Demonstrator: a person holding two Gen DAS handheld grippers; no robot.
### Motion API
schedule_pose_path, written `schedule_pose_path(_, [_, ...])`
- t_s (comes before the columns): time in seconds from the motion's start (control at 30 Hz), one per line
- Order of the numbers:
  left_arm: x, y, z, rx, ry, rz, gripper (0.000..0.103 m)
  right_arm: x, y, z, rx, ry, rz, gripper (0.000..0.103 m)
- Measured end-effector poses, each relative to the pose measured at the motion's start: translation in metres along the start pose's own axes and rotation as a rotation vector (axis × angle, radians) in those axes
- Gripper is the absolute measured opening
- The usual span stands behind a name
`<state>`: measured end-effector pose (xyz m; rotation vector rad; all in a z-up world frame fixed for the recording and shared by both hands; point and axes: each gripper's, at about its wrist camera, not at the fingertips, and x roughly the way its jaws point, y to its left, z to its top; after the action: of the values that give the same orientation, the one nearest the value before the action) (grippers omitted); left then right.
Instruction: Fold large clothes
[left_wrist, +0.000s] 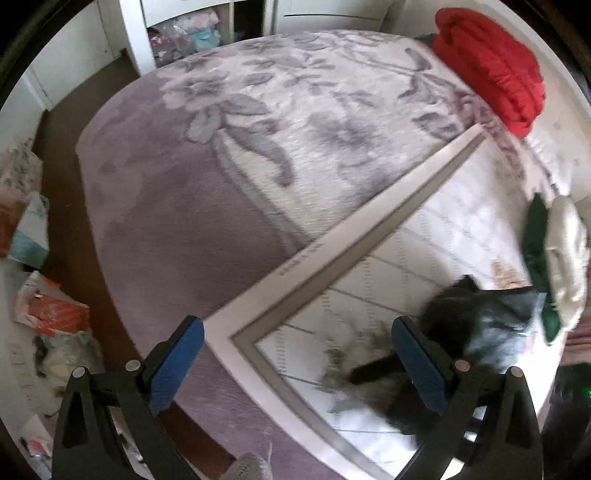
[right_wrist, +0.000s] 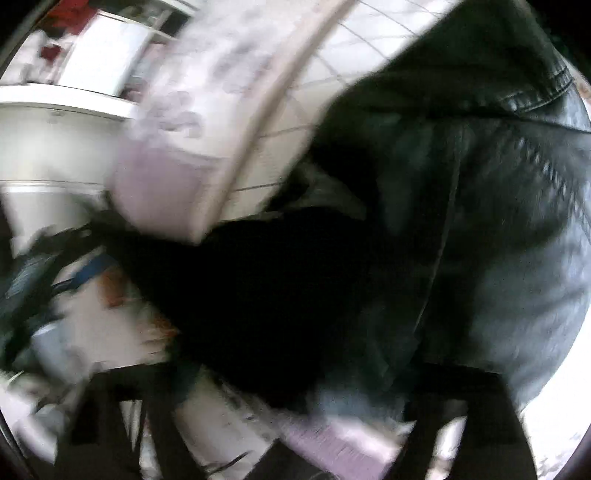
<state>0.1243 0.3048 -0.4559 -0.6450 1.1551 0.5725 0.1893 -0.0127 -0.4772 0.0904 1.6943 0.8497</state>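
Note:
A black leather jacket (right_wrist: 480, 221) fills most of the blurred right wrist view, with its seams and collar at the upper right. In the left wrist view the jacket (left_wrist: 480, 325) is a dark smear on the white quilted cover (left_wrist: 424, 258) near the bed corner. My left gripper (left_wrist: 295, 354) hangs open above that corner, nothing between its blue pads (left_wrist: 177, 365), and the jacket lies just beyond its right finger. My right gripper (right_wrist: 291, 376) shows only as two dark, blurred fingers set wide apart at the bottom, with jacket cloth just ahead of them and no grip visible.
A purple floral blanket (left_wrist: 221, 166) covers the rest of the bed. Folded red clothing (left_wrist: 491, 74) lies at the far corner, and green (left_wrist: 535, 251) and cream garments (left_wrist: 569, 251) at the right edge. Bags and boxes (left_wrist: 48, 314) litter the brown floor on the left; white cupboards (left_wrist: 207, 29) stand behind.

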Motion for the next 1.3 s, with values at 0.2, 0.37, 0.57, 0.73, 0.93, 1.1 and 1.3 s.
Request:
schedule_pose_path(0.2, [0.003, -0.052, -0.008, 0.059, -0.004, -0.05, 0.103, -0.107, -0.039, 0.003, 0.171, -0.159, -0.017, 0.095])
schedule_pose_path(0.37, [0.049, -0.087, -0.034, 0.111, 0.058, -0.028, 0.103, -0.101, -0.085, 0.086, 0.187, -0.175, -0.19, 0.03])
schedule_pose_path(0.57, [0.121, -0.105, -0.077, 0.222, 0.175, 0.11, 0.103, -0.006, -0.093, 0.158, 0.078, 0.01, -0.363, 0.033])
schedule_pose_path(0.73, [0.114, -0.094, -0.08, 0.155, 0.189, 0.071, 0.103, -0.027, -0.066, 0.15, -0.023, 0.033, -0.244, 0.081])
schedule_pose_path(0.93, [0.074, -0.089, -0.078, 0.085, 0.092, 0.013, 0.103, -0.075, -0.167, 0.112, 0.225, -0.098, -0.105, 0.087])
schedule_pose_path(1.1, [0.071, -0.093, -0.085, 0.083, 0.105, 0.034, 0.103, -0.011, -0.234, 0.09, 0.362, -0.036, 0.288, 0.092])
schedule_pose_path(1.3, [0.065, -0.103, -0.095, 0.136, 0.09, 0.082, 0.103, -0.025, -0.223, 0.042, 0.545, -0.291, 0.215, 0.066])
